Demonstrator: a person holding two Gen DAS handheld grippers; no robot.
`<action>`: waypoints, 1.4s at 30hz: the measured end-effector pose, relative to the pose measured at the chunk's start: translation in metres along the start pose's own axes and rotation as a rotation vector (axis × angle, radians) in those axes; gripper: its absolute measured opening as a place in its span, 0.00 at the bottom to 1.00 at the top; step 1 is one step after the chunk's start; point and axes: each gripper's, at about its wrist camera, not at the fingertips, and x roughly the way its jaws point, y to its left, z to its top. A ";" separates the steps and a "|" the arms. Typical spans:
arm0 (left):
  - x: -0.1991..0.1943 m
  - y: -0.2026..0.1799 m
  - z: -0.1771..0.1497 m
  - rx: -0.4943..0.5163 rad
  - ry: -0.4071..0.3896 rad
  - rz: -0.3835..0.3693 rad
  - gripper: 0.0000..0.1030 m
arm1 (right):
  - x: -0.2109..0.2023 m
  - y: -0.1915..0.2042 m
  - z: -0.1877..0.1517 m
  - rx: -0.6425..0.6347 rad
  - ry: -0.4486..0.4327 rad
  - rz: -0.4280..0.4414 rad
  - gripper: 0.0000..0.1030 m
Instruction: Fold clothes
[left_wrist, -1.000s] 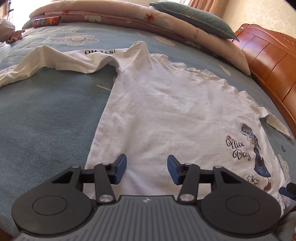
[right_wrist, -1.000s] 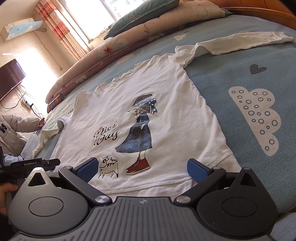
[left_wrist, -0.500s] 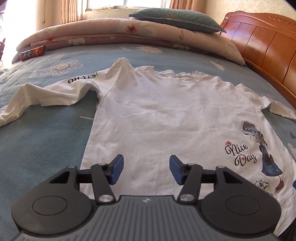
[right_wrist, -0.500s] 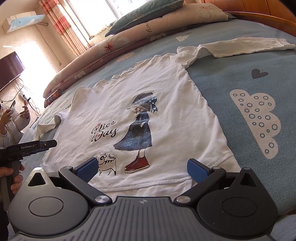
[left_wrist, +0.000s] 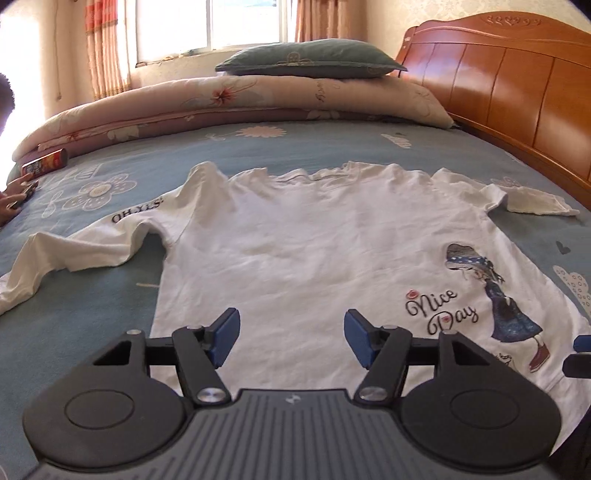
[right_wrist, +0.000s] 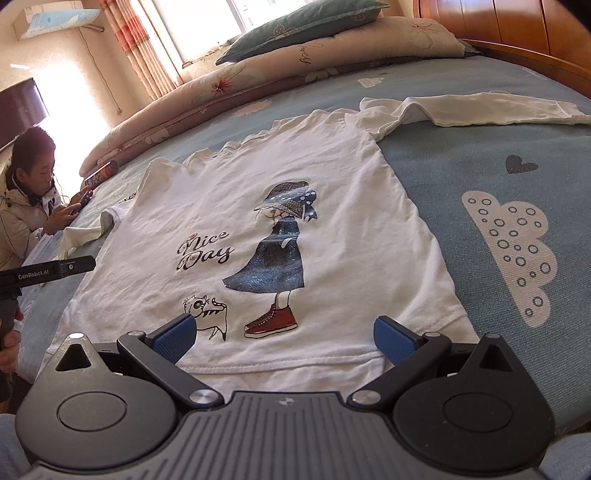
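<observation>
A white long-sleeved shirt (left_wrist: 295, 251) lies flat on the blue bedspread (left_wrist: 74, 295), front up, with a "Nice Day" girl print (right_wrist: 280, 240). Its hem is nearest me and both sleeves are spread out, one (left_wrist: 74, 243) to the left, one (right_wrist: 480, 110) to the right. My left gripper (left_wrist: 291, 338) hovers over the hem's left part, its jaws opening, nothing between them. My right gripper (right_wrist: 284, 338) stands open over the hem's right part, just above the cloth, holding nothing. The left gripper's body (right_wrist: 48, 273) shows at the left edge of the right wrist view.
A folded floral quilt (left_wrist: 240, 103) with a green pillow (left_wrist: 310, 62) lies along the far side. A wooden headboard (left_wrist: 517, 92) rises at the right. A red can (left_wrist: 46, 164) lies at the far left. A person (right_wrist: 26, 199) sits beside the bed with a phone.
The left gripper has risen and rolled level, so more of the room shows, and its jaws have widened. The right gripper has barely moved.
</observation>
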 end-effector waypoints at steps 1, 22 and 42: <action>0.009 -0.013 0.006 0.025 -0.003 -0.018 0.63 | -0.002 0.001 0.000 -0.002 -0.012 0.012 1.00; -0.018 -0.071 -0.080 0.073 0.039 -0.055 0.75 | -0.008 -0.012 0.000 0.057 -0.017 0.034 1.00; -0.026 -0.052 -0.100 -0.052 0.015 -0.032 0.99 | 0.020 0.031 -0.020 -0.290 0.007 -0.195 1.00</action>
